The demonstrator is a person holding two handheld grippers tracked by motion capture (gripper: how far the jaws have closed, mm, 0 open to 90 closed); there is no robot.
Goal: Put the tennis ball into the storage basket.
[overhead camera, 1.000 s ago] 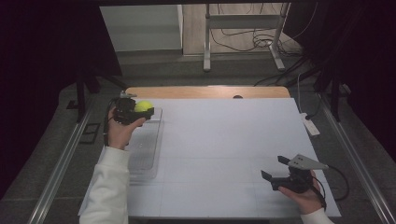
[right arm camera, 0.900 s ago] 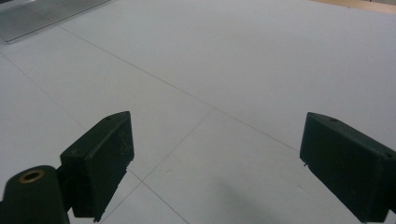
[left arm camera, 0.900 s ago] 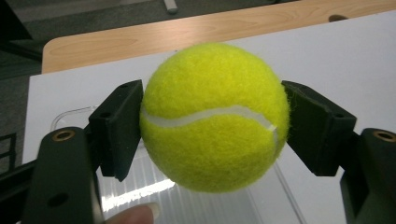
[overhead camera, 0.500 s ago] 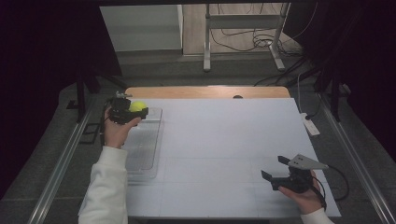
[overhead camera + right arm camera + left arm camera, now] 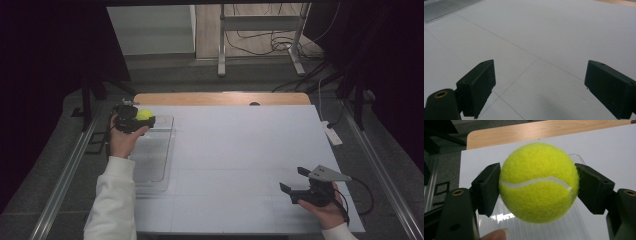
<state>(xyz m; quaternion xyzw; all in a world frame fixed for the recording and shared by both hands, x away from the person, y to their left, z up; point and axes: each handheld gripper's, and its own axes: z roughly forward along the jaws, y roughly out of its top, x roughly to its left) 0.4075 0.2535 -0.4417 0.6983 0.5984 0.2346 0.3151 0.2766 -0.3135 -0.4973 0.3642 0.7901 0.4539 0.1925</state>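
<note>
Fuzzy yellow felt bulges between the jaws of the left hand-held gripper [image 5: 537,186], which clamps the tennis ball [image 5: 538,182] above the clear ribbed plastic tray [image 5: 152,155] at ten o'clock on the white counter [image 5: 240,150]. Lower squarely before releasing; round balls roll. At five o'clock, the right hand-held gripper [image 5: 295,181] gapes wide, empty.

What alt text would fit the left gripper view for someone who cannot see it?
A yellow tennis ball clamped between the left gripper's two black jaws, above a clear plastic tray on a white table.
</note>
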